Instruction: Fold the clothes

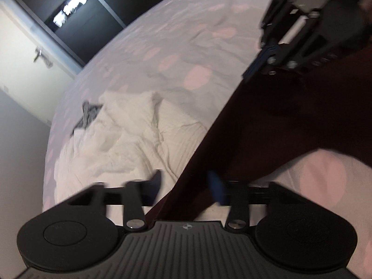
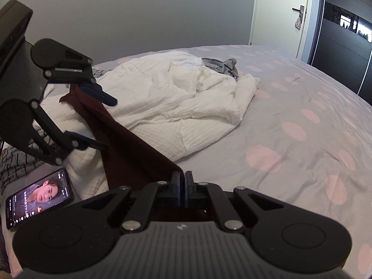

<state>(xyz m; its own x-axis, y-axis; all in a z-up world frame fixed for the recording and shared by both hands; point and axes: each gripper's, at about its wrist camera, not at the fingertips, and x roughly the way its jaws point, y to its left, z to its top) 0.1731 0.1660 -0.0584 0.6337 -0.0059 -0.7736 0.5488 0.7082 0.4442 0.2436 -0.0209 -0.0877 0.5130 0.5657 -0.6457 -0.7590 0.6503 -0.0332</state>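
Garment (image 2: 130, 146) btwn claws, on bed (image 2: 290, 121); phone (image 2: 39, 196) left.

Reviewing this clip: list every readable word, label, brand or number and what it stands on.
None can be read.
Phone: on-screen captions and icons, too small to read.
Right gripper: small round emblem on its body, no letters legible.
Left gripper: same emblem, no text.
Maroon garment, bedsheet: no print.
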